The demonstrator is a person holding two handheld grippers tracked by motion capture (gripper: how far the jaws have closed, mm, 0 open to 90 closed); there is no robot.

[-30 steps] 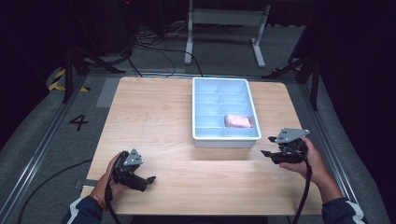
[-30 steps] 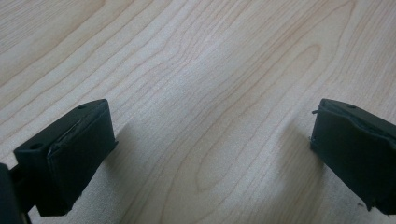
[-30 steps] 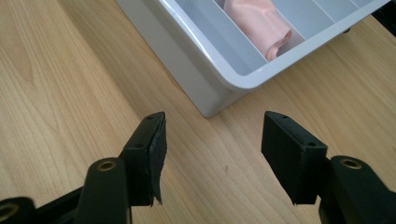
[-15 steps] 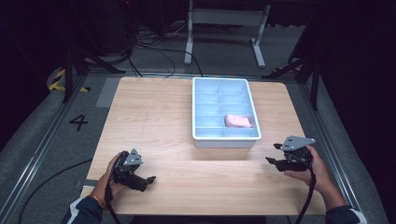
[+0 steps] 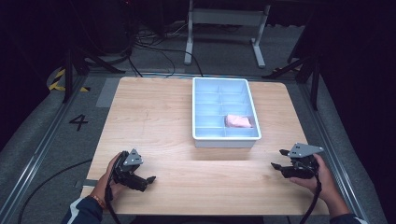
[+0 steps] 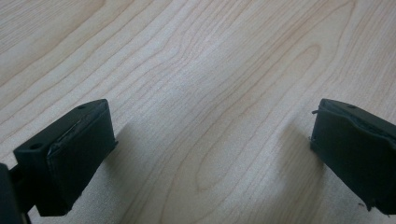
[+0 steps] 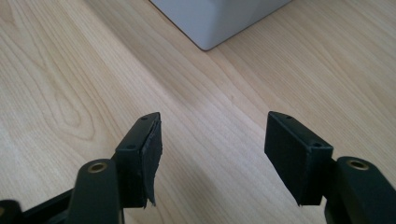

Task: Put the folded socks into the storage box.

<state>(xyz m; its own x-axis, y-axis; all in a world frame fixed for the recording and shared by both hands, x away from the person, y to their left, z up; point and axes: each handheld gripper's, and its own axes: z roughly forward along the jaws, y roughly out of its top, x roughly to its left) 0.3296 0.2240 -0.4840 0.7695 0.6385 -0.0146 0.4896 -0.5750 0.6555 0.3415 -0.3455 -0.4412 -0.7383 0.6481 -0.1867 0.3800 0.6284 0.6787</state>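
High view: pink lump (image 5: 239,122) in tray (image 5: 200,112) | right tongs (image 7: 212,140): tray corner

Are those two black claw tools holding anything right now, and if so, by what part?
Nothing is held. The left gripper and right gripper are both open over bare table. The pink thing lies untouched in the tray.

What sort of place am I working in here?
Probably a lab or data-recording setup, not a home: a bare wooden table on a dark floor with a painted number 4, loose cables and metal stands behind it, and a white divided tray.
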